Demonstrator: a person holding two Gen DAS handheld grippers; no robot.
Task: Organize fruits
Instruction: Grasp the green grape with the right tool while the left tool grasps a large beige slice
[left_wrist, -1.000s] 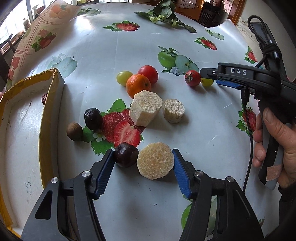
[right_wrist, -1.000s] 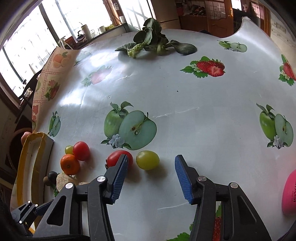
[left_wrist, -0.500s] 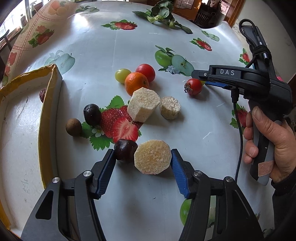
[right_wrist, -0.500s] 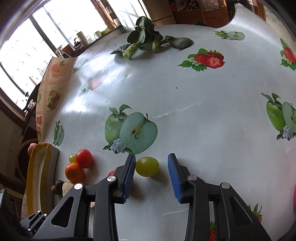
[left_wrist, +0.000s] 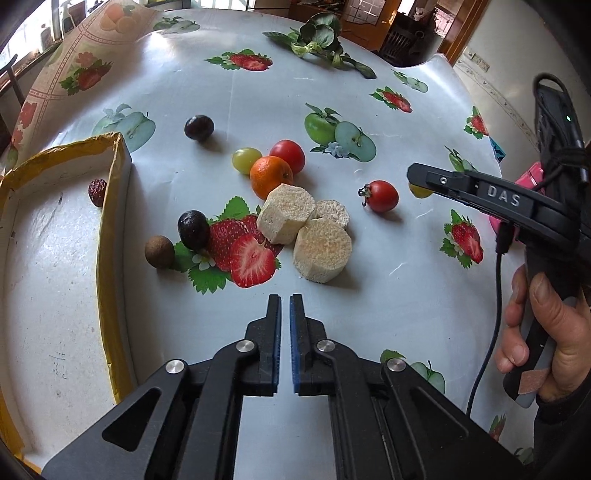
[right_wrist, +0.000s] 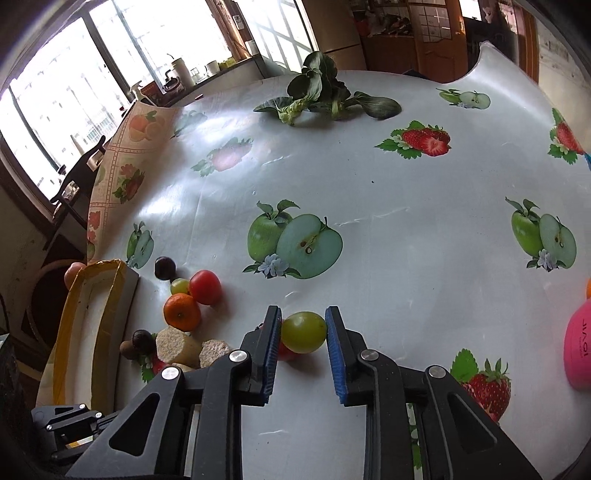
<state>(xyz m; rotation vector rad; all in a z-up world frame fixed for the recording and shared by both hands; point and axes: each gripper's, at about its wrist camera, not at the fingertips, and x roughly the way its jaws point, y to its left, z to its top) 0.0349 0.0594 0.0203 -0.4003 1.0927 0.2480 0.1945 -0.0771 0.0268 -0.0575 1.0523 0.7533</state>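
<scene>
My left gripper (left_wrist: 284, 300) is shut with nothing between its jaws, just short of a beige cut slice (left_wrist: 322, 251). In the right wrist view, my right gripper (right_wrist: 303, 321) is shut on a green grape (right_wrist: 303, 331), slightly above the cloth, with a cherry tomato (right_wrist: 285, 351) half hidden behind its left finger. In the left wrist view, an orange (left_wrist: 270, 175), a red tomato (left_wrist: 288, 156), a second green grape (left_wrist: 245, 160) and two more beige pieces (left_wrist: 284, 212) cluster mid-table. One dark plum (left_wrist: 194, 229) lies by a brown fruit (left_wrist: 159, 252), another dark plum (left_wrist: 198, 127) farther back.
A white box with a yellow rim (left_wrist: 110, 206) stands at the left, a red date (left_wrist: 97, 192) inside it. Leafy greens (right_wrist: 317, 92) lie at the table's far side. A pink object (right_wrist: 580, 347) sits at the right edge. A person's hand (left_wrist: 546, 332) holds the right gripper's handle.
Left jaws closed on nothing: the dark plum beside them shot away to the far left and the beige slice slid forward against the other pieces. Right jaws closed on the green grape and lifted it.
</scene>
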